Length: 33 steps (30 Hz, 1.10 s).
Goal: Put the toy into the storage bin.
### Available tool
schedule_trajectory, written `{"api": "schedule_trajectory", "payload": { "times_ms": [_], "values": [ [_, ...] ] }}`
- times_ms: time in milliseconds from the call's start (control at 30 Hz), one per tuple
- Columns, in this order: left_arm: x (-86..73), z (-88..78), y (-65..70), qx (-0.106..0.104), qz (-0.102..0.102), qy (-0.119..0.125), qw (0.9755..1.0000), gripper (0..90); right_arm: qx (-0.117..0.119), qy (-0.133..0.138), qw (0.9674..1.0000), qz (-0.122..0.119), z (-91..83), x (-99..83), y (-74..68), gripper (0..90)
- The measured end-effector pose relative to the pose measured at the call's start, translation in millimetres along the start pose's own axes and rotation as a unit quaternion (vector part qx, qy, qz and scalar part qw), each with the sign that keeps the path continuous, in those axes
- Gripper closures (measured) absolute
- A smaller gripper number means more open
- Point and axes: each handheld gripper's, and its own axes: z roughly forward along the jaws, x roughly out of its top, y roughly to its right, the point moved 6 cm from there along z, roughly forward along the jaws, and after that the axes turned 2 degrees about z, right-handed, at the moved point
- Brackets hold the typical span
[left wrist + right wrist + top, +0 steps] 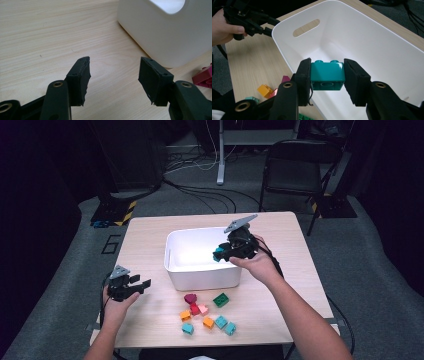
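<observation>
Teal plastic building brick (327, 75) sits clamped between your right tongs (327, 77), studs up, long axis spanning the gap from pad to pad. Going left to right: your left tongs (131, 286) hover spread apart and empty over the bare wooden bench (150, 250), well clear of the work. Next comes the white plastic bin (172, 255), and your right tongs (225, 252) hold the brick just inside its right rim (directly above the open floor). Judging from that, the drop lies straight down, so parting those tongs should suffice.

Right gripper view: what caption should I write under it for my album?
The right gripper holds a teal brick over the open white bin.
</observation>
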Motion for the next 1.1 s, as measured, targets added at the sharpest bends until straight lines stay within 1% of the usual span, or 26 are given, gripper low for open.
{"api": "schedule_trajectory", "payload": {
  "times_ms": [33,67,200,300,367,400,433,500,600,633,667,733,767,833,867,900,933,967,1033,1100],
  "values": [
    [0.0,0.1,-0.1,0.000,0.000,0.000,1.0000,42.1,-0.001,-0.001,1.0000,0.006,3.7,1.3,0.6,58.5],
    [0.0,0.1,-0.2,0.000,0.000,0.000,1.0000,42.1,-0.001,0.000,1.0000,0.003,9.2,3.4,3.0,58.5],
    [-0.4,0.1,-0.9,-0.002,0.000,-0.002,1.0000,42.1,0.003,-0.001,1.0000,0.002,20.4,8.1,5.5,58.5],
    [-0.9,0.6,-1.4,-0.001,0.000,-0.004,1.0000,42.2,0.005,0.002,1.0000,0.005,29.7,12.0,6.9,58.5],
    [-1.1,0.5,-1.5,-0.002,-0.001,-0.004,1.0000,42.1,0.006,0.001,0.9999,0.011,35.8,14.0,7.3,58.5],
    [-1.2,0.6,-1.7,-0.002,0.000,-0.005,1.0000,42.1,0.006,0.001,0.9999,0.011,35.8,14.0,7.3,58.5],
    [-1.4,0.9,-2.0,-0.001,-0.001,-0.004,1.0000,42.1,0.005,0.004,0.9999,0.010,42.7,17.0,8.4,58.6],
    [-1.6,1.0,-2.2,-0.002,-0.001,-0.005,1.0000,42.2,0.005,0.002,0.9999,0.009,44.7,17.7,8.7,58.5],
    [-1.8,1.9,-2.2,-0.001,-0.003,-0.001,1.0000,42.1,0.004,0.003,1.0000,0.000,54.9,24.0,8.2,58.5],
    [-1.8,1.9,-2.2,-0.001,-0.003,-0.001,1.0000,42.2,0.004,0.004,1.0000,0.001,57.5,25.7,7.5,58.6],
    [-2.0,1.1,-2.4,-0.002,-0.002,-0.006,1.0000,42.2,0.004,0.004,1.0000,0.001,57.5,25.7,7.5,58.6],
    [-2.1,1.1,-2.8,-0.001,-0.003,-0.004,1.0000,42.1,0.002,0.008,0.9999,-0.010,65.6,30.1,6.9,58.5],
    [-2.1,1.1,-2.8,-0.001,-0.003,-0.004,1.0000,42.1,0.002,0.008,0.9999,-0.010,65.6,30.1,6.9,58.5],
    [-2.4,1.2,-2.7,-0.002,-0.003,-0.004,1.0000,42.1,0.003,0.004,0.9999,-0.012,71.4,31.9,5.4,58.5],
    [-2.3,1.6,-2.8,0.000,-0.003,-0.001,1.0000,42.1,0.004,0.008,0.9998,-0.019,76.7,33.5,5.5,58.5],
    [-3.0,1.5,-2.3,-0.001,-0.005,-0.004,1.0000,42.1,0.005,0.006,0.9998,-0.016,79.5,33.5,5.7,58.5],
    [-3.0,1.5,-2.3,-0.001,-0.005,-0.004,1.0000,42.1,0.006,0.009,0.9998,-0.019,82.7,34.2,7.0,58.5],
    [-3.1,1.3,-2.5,-0.003,-0.003,-0.006,1.0000,42.1,0.006,0.009,0.9998,-0.019,82.7,34.2,7.0,58.5],
    [-3.9,1.1,-2.7,-0.002,-0.003,-0.006,1.0000,42.1,0.007,0.012,0.9997,-0.018,90.4,35.4,9.4,58.5],
    [-4.1,0.9,-2.9,-0.002,-0.003,-0.006,1.0000,42.1,0.007,0.012,0.9997,-0.019,92.5,35.4,10.0,58.5]
  ]
}}
